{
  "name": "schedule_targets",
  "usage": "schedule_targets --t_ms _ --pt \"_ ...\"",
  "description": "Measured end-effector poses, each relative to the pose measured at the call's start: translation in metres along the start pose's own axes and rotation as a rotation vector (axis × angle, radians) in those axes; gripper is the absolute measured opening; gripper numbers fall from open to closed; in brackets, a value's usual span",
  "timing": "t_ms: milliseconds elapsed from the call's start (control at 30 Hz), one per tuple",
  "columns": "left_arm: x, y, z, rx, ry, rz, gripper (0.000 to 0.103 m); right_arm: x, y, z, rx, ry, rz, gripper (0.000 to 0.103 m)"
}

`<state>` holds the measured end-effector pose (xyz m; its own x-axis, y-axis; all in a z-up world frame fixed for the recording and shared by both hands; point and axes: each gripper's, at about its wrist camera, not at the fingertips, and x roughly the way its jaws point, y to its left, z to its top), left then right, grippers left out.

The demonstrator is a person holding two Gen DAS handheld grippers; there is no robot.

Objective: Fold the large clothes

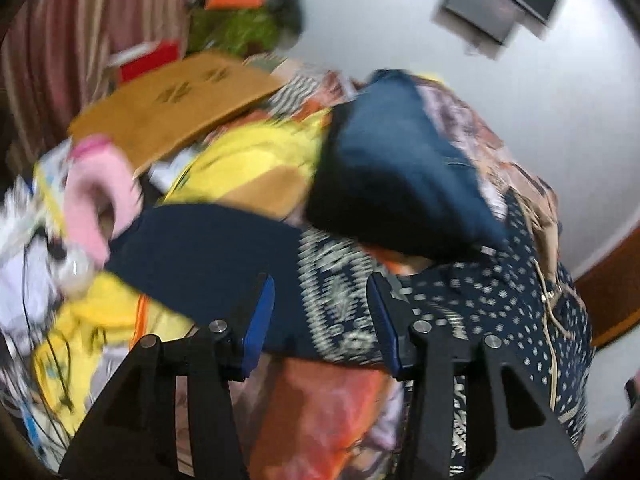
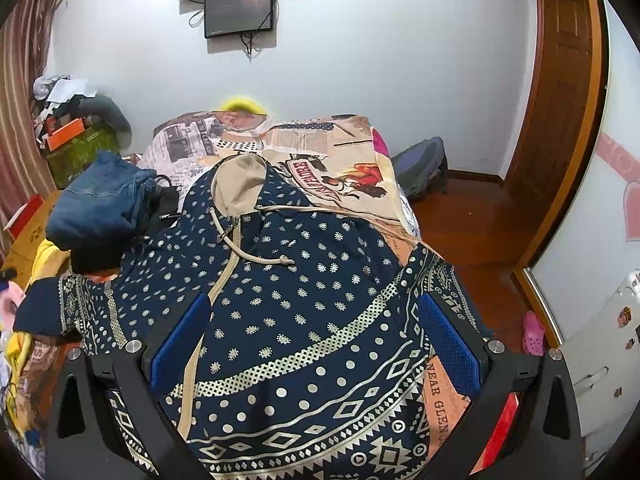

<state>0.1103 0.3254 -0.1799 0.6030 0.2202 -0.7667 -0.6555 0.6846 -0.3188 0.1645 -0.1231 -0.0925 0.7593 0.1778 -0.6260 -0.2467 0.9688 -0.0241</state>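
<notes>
On the bed [image 2: 352, 148], whose cover is printed with newspaper text and pictures, a large navy hoodie [image 2: 304, 304] with pale dots and geometric bands lies spread flat, its beige-lined hood [image 2: 240, 180] toward the far wall and its drawcords [image 2: 256, 252] trailing across the chest. One sleeve [image 2: 52, 308] reaches out to the left of the right wrist view, ending in a plain dark cuff. Just beyond that sleeve a folded pair of jeans [image 2: 104, 204] sits in a heap at the bed's left edge, touching the hoodie's shoulder. Yellow cloth [image 1: 240, 160] lies beside the jeans, with a cardboard box [image 1: 172, 108] behind it; the left wrist view is blurred, so finer detail there cannot be told. A dark screen [image 2: 240, 12] hangs on the white wall, and a wooden door [image 2: 560, 92] stands at the right. The right gripper [image 2: 316, 340] hangs over the hoodie's lower body with its blue pads wide apart and nothing between them. The left gripper [image 1: 320, 320] is above the patterned sleeve, its jaws parted and empty, gripping nothing.
</notes>
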Motion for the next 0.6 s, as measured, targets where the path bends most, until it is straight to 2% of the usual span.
schedule_targets --t_ms 100,233,433,600 --pt "0.016 0.050 -0.002 -0.154 0.064 -0.031 0.047 0.004 0.008 0.000 -0.014 0.011 -0.007 0.103" --pt "0.035 0.093 -0.008 -0.286 0.107 -0.026 0.047 0.009 0.022 0.000 -0.046 0.028 -0.012 0.103" --pt "0.066 0.128 -0.021 -0.422 0.179 -0.065 0.047 0.018 0.044 -0.001 -0.114 0.046 -0.016 0.103" --pt "0.083 0.138 -0.024 -0.460 0.184 -0.060 0.047 0.023 0.055 -0.002 -0.151 0.059 -0.010 0.103"
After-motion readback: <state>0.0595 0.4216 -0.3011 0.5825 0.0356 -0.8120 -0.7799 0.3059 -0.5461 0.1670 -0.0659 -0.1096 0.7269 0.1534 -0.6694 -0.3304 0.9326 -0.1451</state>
